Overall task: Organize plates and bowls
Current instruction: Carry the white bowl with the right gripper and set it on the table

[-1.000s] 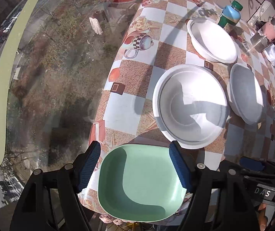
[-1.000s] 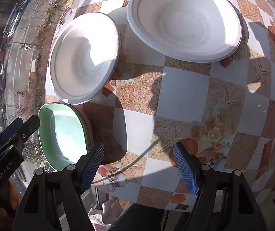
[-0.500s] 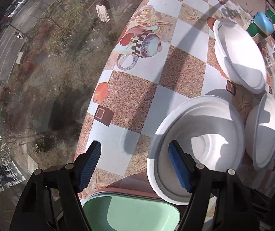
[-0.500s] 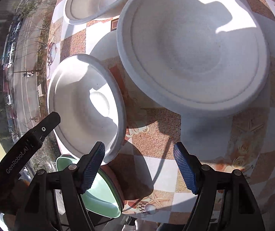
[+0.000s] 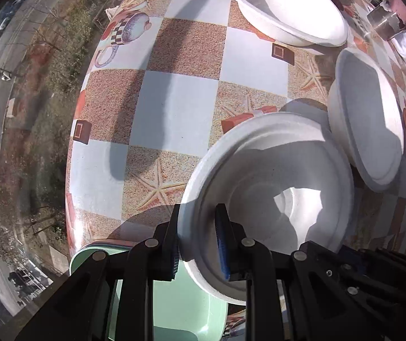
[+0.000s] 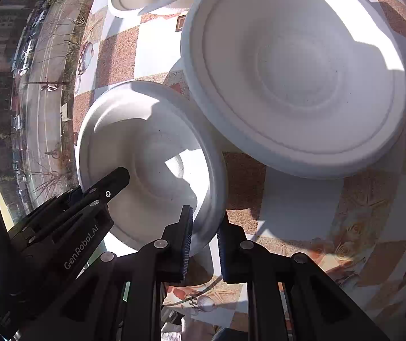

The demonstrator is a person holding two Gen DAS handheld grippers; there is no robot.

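A white paper bowl (image 5: 274,199) sits near the table's front edge, partly over a green square plate (image 5: 180,312). My left gripper (image 5: 197,241) is shut on this bowl's near rim, one pad inside and one outside. In the right wrist view the same bowl (image 6: 146,164) has my right gripper (image 6: 204,236) shut on its other rim, and the left gripper's fingers (image 6: 112,182) reach in from the left. A wide white bowl (image 6: 296,65) stands just behind it, its edge overlapping. Two more white bowls (image 5: 370,119) (image 5: 285,11) lie farther back.
The table wears a checkered cloth (image 5: 174,99) with starfish and cup prints; its left edge drops off beside a window onto a street. A metal cup (image 5: 384,25) and other small items stand at the far right corner.
Both grippers went from open to shut on the white bowl's rim. The left one moved forward and down from above the green plate; the right one closed in on the bowl.
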